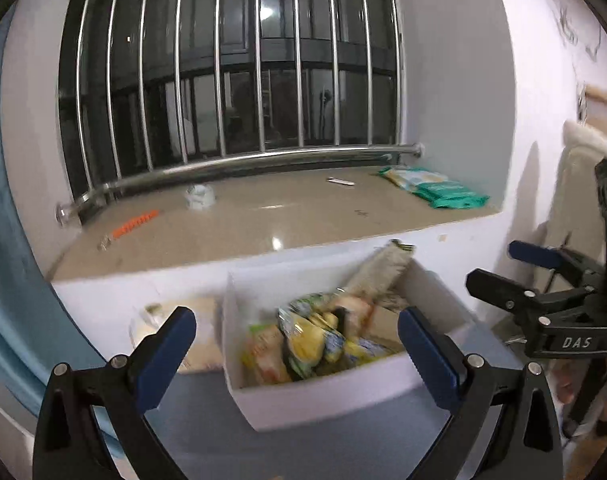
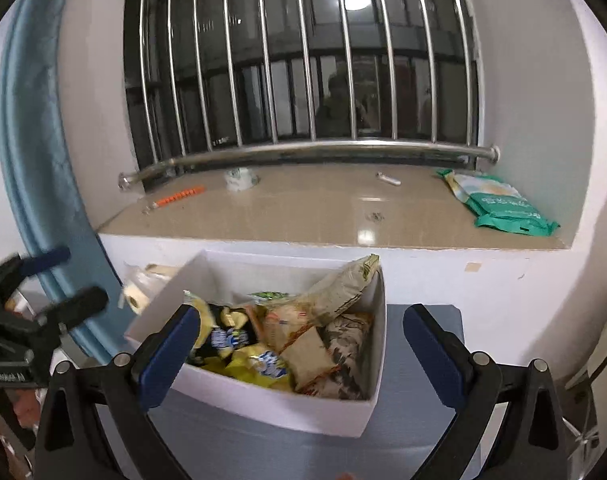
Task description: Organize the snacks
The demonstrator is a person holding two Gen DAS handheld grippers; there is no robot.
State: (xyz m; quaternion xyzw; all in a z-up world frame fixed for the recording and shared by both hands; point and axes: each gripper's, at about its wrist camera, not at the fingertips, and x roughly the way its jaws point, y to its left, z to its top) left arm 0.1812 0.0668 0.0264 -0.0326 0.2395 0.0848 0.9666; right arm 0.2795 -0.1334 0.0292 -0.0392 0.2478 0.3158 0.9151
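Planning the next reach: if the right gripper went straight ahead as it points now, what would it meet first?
Probably the snack packets piled in the white box; the open right gripper points into it, though depth is unclear.

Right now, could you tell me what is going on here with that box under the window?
A person holds a gripper in each hand above a white box filled with snack packets on a grey surface. The left gripper and the right gripper are both open and grip nothing. A green pack lies on the window sill.
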